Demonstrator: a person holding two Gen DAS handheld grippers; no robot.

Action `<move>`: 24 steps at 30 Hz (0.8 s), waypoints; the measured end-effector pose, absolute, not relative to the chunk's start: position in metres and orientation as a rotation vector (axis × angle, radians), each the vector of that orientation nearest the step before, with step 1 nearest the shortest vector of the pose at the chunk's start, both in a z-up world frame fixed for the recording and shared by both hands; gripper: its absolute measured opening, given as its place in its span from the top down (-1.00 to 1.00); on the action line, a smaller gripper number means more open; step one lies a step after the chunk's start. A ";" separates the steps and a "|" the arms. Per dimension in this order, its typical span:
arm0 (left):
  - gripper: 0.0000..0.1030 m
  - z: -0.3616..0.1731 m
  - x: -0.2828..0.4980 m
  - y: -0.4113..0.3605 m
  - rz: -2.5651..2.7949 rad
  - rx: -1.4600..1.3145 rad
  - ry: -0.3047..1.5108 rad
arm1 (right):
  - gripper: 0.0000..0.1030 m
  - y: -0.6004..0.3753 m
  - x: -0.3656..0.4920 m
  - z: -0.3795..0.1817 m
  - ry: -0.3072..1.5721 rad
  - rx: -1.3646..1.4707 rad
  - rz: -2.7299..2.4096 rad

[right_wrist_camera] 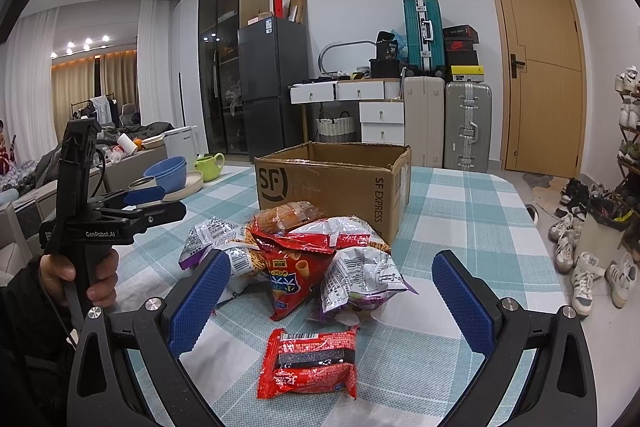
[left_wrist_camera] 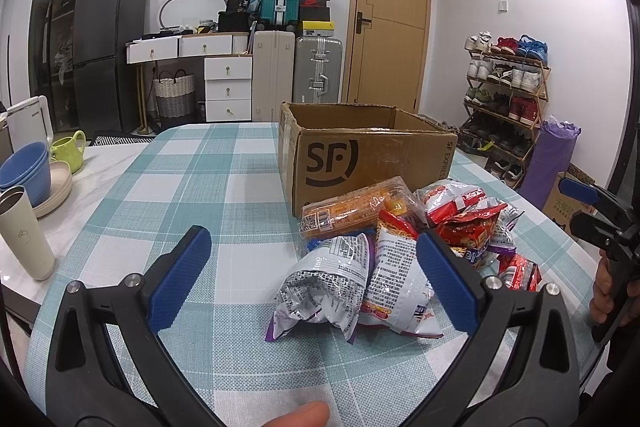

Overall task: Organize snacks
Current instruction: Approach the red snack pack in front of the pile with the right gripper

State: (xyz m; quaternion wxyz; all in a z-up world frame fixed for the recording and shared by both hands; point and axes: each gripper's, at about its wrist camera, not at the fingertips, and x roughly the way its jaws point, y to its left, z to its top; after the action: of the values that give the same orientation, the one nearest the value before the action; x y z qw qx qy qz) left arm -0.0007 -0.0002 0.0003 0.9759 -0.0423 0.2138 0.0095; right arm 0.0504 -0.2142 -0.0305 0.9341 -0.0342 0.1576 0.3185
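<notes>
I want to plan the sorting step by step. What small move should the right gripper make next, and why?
Probably lower the right gripper, now open and empty, onto the flat red packet. That packet lies alone on the tablecloth, nearest the gripper and apart from the snack pile, so it seems the easiest to take to the open cardboard box.

A pile of snack packets [right_wrist_camera: 304, 259] lay on the table [left_wrist_camera: 192, 179] before the cardboard box [right_wrist_camera: 336, 183]; one packet [right_wrist_camera: 310, 363] lay nearer, apart

The snack packets [left_wrist_camera: 372, 251] are glossy, crinkled foil and plastic film, heaped on a matt woven checked tablecloth [left_wrist_camera: 200, 187]. Behind them stands a box [left_wrist_camera: 360, 155] of rough brown cardboard. The gripper pads [right_wrist_camera: 460, 303] are blue ribbed rubber on black plastic.
</notes>
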 end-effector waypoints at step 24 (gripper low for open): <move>-0.99 -0.005 0.005 0.006 0.036 -0.096 0.475 | -0.99 -0.208 0.060 -0.030 0.383 -0.088 0.628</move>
State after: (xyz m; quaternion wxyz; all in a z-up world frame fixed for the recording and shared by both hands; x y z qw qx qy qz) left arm 0.0045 0.0064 -0.0052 0.9707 -0.0474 0.2351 0.0178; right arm 0.0598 -0.2084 -0.0301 0.9321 -0.0429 0.1874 0.3070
